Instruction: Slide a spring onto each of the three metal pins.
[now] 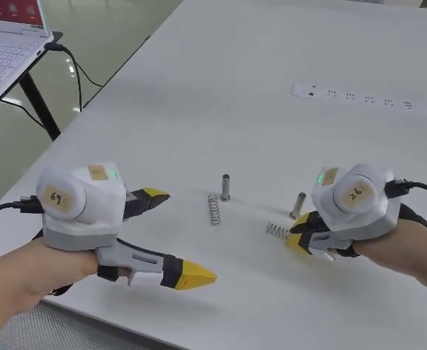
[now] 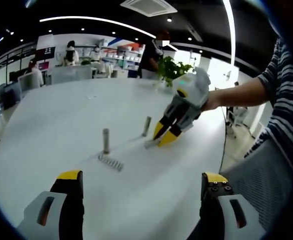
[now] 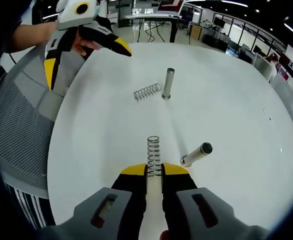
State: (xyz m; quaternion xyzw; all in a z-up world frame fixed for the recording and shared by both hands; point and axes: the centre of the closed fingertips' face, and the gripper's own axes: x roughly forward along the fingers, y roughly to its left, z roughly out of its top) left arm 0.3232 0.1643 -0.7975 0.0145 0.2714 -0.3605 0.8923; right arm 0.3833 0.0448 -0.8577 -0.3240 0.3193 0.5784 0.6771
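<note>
Gripping a spring (image 3: 153, 149) between jaws of the right gripper (image 3: 154, 170), just beside a pin (image 3: 196, 154), toward the near edge of the worktop (image 1: 235, 87); holding the left gripper (image 2: 142, 176) with jaws wide apart.

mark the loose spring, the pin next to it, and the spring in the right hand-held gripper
loose spring (image 3: 147, 92): right gripper view, middle coils.
upright pin (image 3: 168, 83): right gripper view, mid-shaft.
gripped spring (image 3: 153, 150): right gripper view, coils just beyond the jaws.

One pin (image 1: 225, 187) is standing on the table (image 1: 199, 95), with a loose spring (image 1: 213, 209) lying just in front of it. A second pin (image 1: 299, 205) is standing to its right, just behind my right gripper (image 1: 295, 235), whose jaws are pinching a second spring (image 1: 275, 230). A power strip (image 1: 359, 98) is lying far behind.
</note>
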